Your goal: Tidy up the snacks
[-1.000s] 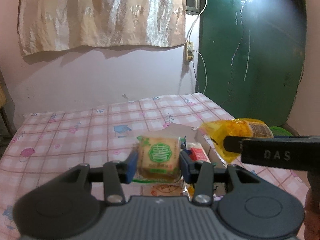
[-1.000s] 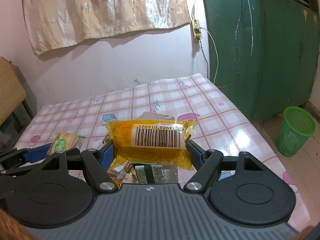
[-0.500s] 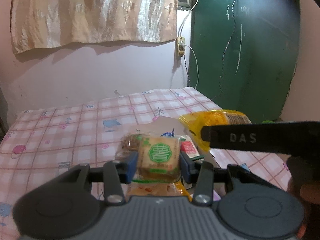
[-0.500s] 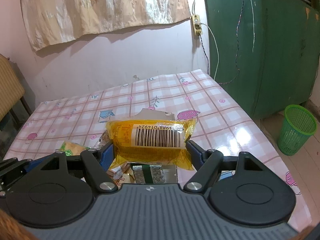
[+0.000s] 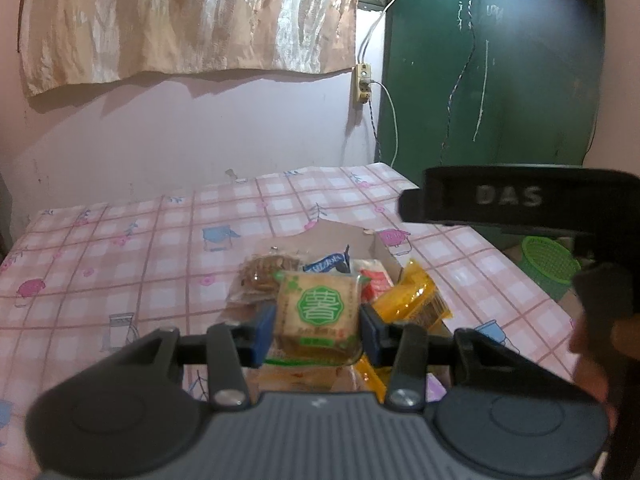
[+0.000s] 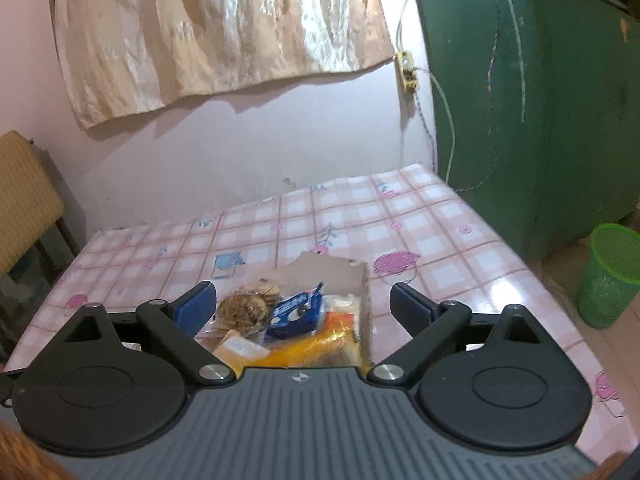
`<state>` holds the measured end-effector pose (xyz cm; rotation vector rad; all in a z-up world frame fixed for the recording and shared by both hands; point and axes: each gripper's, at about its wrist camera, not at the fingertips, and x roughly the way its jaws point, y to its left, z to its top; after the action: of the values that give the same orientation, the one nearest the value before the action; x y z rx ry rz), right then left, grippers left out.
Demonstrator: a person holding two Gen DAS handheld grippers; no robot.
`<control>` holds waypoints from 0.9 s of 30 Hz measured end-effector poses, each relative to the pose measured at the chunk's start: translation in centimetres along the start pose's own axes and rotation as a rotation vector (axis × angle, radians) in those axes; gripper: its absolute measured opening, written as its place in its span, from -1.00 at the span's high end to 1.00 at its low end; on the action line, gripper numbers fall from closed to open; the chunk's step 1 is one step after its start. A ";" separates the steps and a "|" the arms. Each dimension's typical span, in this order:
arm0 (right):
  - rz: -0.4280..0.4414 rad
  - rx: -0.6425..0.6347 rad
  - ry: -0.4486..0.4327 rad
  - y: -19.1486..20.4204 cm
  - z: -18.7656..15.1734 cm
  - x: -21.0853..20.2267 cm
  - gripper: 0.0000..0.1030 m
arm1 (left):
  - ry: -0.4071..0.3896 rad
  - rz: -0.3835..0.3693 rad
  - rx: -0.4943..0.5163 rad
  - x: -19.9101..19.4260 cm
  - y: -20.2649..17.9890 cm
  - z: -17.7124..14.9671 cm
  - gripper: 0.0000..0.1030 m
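Observation:
My left gripper [image 5: 318, 330] is shut on a beige snack packet with a green round label [image 5: 318, 312], held just above a cardboard box [image 5: 380, 248] of snacks. The box holds a cookie pack [image 5: 262, 272], a blue pack [image 5: 328, 266], a red and white pack [image 5: 374, 280] and the yellow packet [image 5: 408, 304]. My right gripper [image 6: 304, 300] is open and empty above the same box [image 6: 362, 280]; the yellow packet [image 6: 316, 340] lies in it beside the cookie pack [image 6: 244, 306] and blue pack [image 6: 298, 312]. The right gripper's body [image 5: 520, 200] shows at the right of the left wrist view.
The box sits on a table with a pink checked cloth [image 6: 400, 224]. A green basket [image 6: 608, 276] stands on the floor at the right by a green door [image 6: 520, 100]. A chair [image 6: 24, 200] stands at the left. A wall and curtain lie behind.
My right gripper opened and let the yellow packet drop into the box, then rose. My left gripper kept hold of the beige packet and moved over the box.

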<state>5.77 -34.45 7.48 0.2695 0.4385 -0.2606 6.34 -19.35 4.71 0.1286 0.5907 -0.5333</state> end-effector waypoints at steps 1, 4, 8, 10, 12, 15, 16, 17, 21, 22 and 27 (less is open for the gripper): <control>-0.012 0.003 -0.004 -0.2 0.0 -0.4 -1.00 | 0.003 -0.008 -0.002 0.1 -0.1 0.0 0.16; -0.038 0.002 -0.013 -0.7 -0.3 -1.8 -1.00 | 0.008 -0.027 -0.002 0.2 -0.6 -0.1 0.15; -0.065 -0.016 -0.023 -1.3 -0.8 -3.6 -1.00 | 0.016 -0.062 -0.012 0.4 -1.2 -0.2 0.03; -0.085 -0.038 -0.023 -1.2 -1.2 -4.5 -1.00 | 0.013 -0.041 -0.013 0.1 -1.4 -0.3 -0.53; -0.098 -0.050 -0.021 -1.2 -1.7 -5.4 -1.00 | 0.002 -0.017 -0.006 -0.5 -1.4 -0.4 -0.61; -0.124 -0.058 -0.019 -1.3 -2.5 -6.6 -1.00 | 0.007 0.026 -0.016 -1.4 -1.2 -0.5 -0.72; -0.129 -0.055 -0.015 -1.3 -2.7 -6.9 -1.00 | 0.005 0.045 -0.020 -1.7 -1.0 -0.5 -0.81; -0.133 -0.053 -0.013 -1.3 -3.0 -7.4 -1.00 | 0.003 0.072 -0.022 -2.3 -0.9 -0.5 -0.84; -0.143 -0.061 -0.005 -1.2 -3.9 -9.2 -1.00 | -0.012 0.146 -0.029 -4.9 -0.4 -0.9 -0.97; -0.144 -0.068 -0.003 -1.1 -4.1 -9.7 -1.00 | -0.013 0.168 -0.035 -5.5 -0.2 -1.1 -0.97; -0.126 -0.073 0.031 -1.1 -6.3 -12.2 -1.00 | 0.009 0.221 -0.070 -8.0 0.3 -2.9 -0.98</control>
<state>-7.60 -31.25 7.22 0.1751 0.4949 -0.3636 -0.50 -14.81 6.80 0.1280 0.5954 -0.2975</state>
